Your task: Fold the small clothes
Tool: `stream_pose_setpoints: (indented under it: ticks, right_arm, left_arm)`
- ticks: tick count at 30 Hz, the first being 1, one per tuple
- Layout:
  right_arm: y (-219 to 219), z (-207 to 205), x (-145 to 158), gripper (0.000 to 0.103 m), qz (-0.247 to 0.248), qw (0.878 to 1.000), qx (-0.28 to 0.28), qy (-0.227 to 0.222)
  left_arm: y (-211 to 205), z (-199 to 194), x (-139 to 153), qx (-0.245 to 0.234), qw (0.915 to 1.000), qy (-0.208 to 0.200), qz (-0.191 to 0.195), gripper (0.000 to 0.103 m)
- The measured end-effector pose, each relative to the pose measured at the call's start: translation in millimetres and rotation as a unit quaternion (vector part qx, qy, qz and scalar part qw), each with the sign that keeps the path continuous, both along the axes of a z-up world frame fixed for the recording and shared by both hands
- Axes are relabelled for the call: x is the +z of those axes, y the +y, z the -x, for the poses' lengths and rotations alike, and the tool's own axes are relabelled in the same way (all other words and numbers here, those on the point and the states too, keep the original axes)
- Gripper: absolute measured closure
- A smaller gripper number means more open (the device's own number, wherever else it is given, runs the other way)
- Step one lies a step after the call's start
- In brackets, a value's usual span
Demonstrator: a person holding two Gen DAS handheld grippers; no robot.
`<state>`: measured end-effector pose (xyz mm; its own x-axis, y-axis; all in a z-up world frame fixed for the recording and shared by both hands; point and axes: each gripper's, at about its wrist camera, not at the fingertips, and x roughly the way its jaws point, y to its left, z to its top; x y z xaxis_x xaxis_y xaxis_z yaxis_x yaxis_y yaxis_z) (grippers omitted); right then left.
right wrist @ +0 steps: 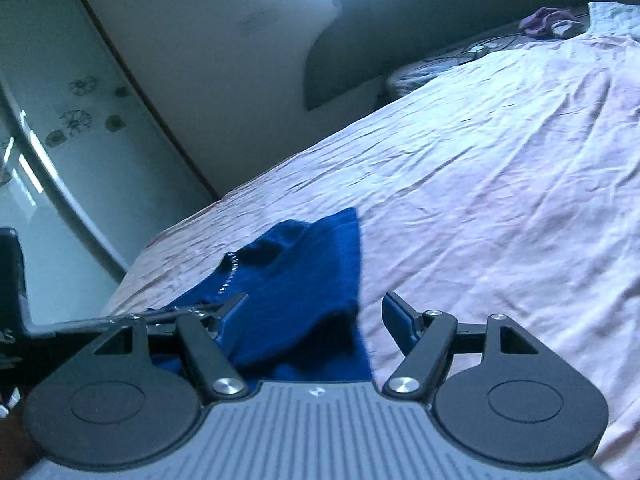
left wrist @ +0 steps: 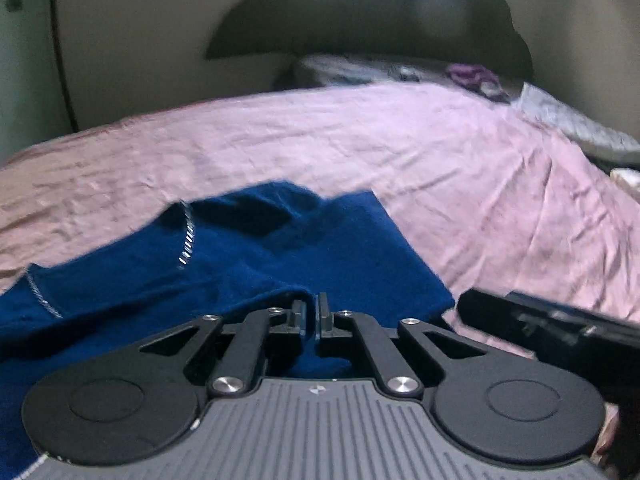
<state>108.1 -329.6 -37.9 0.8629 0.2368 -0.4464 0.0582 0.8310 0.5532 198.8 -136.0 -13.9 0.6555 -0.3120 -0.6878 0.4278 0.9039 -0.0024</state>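
Blue knit fabric, a small garment (left wrist: 224, 256) with a line of pale stitching, is lying rumpled on the pink bedsheet (left wrist: 400, 152), filling the lower left of the left wrist view from about 7 to 10 o'clock. The left gripper (left wrist: 311, 316) is hovering low over the garment's near edge, its jaws standing almost together with only a thin slit between the pads; a ridge of the blue cloth is rising just in front of the tips at 12 o'clock of them, but whether any cloth is caught in the slit I cannot tell. At 3 o'clock in the same view the dark body of the other tool is poking in over the sheet.

In the right wrist view the right gripper (right wrist: 314, 312) is holding its jaws wide apart, with nothing pressed between the pads. The garment (right wrist: 304, 280) is lying under and ahead of the left-hand finger, reaching toward 12 o'clock, while the right-hand finger is hanging over bare bedsheet (right wrist: 500, 180). At 9 o'clock a pale wardrobe door (right wrist: 60, 140) with flower prints is standing beside the bed. Up at 1 o'clock a small purple cloth (right wrist: 540, 20) is sitting near the far end of the bed, well apart from the blue garment.
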Motion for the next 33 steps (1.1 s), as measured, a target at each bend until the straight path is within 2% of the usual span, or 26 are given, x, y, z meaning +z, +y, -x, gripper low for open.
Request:
stream_pose_setpoints:
  ticks: [2,4,6,10,12,14,16,19,23,24,26,28,30,31,33]
  right_arm:
    - [-5.0,0.9,-0.2,0.031,0.004,1.0,-0.008,0.001]
    - [-7.9,0.9,0.5,0.031,0.01,1.0,-0.014,-0.002]
    - [-8.8,0.9,2.4,0.031,0.017,1.0,-0.019,-0.004]
    - [-6.1,-7.1,5.9,0.031,0.026,1.0,-0.01,-0.008]
    - [1.4,-14.0,9.4,0.031,0.039,0.999,0.012,-0.014]
    - [10.8,-23.2,12.2,0.031,0.043,0.998,0.044,-0.018]
    - [17.7,-36.9,11.9,0.031,0.026,0.996,0.079,-0.015]
    - [34.1,-62.1,8.6,0.031,0.016,0.992,0.128,0.002]
    - [64.6,-90.6,4.7,0.031,0.039,0.982,0.184,0.03]
    - [73.5,-91.0,7.6,0.031,0.056,0.978,0.2,0.029]
    - [94.8,-79.7,17.4,0.031,0.126,0.968,0.219,0.005]
    - [112.4,-65.9,23.8,0.031,0.182,0.953,0.243,-0.021]
    - [125.1,-62.7,23.7,0.031,0.216,0.94,0.264,-0.025]
    - [131.0,-64.6,21.2,0.031,0.241,0.935,0.26,-0.017]
    - [135.7,-74.8,13.8,0.03,0.31,0.932,0.188,0.01]
  left_arm:
    - [-1.3,-3.7,-5.9,-0.005,0.9999,0.011,-0.002,0.083]
    - [1.5,-2.1,-7.3,-0.013,0.9997,0.021,0.0,0.054]
    - [7.3,3.9,-2.6,-0.025,0.9995,0.02,0.005,0.037]
    - [34.4,28.3,21.3,-0.05,0.9982,-0.033,-0.003,0.023]
    - [57.5,35.3,31.6,-0.036,0.9973,-0.064,-0.01,0.016]
    - [85.5,33.3,37.3,0.001,0.9967,-0.08,-0.015,0.015]
    - [117.4,23.4,37.9,0.05,0.9953,-0.08,-0.023,0.016]
    - [155.8,7.0,32.7,0.123,0.9896,-0.065,-0.036,0.018]
    - [191.8,-3.7,22.9,0.187,0.9811,-0.038,-0.031,0.019]
    - [196.9,-3.7,20.5,0.195,0.9798,-0.033,-0.028,0.019]
    - [200.9,-1.8,15.5,0.194,0.9802,-0.028,-0.029,0.018]
    - [199.0,-0.5,8.5,0.186,0.9812,-0.027,-0.042,0.018]
    - [194.0,-3.6,1.2,0.182,0.9813,-0.024,-0.057,0.018]
    - [192.5,-5.1,-3.2,0.183,0.9809,-0.021,-0.063,0.018]
    - [193.3,-7.2,-9.5,0.187,0.9799,-0.02,-0.068,0.015]
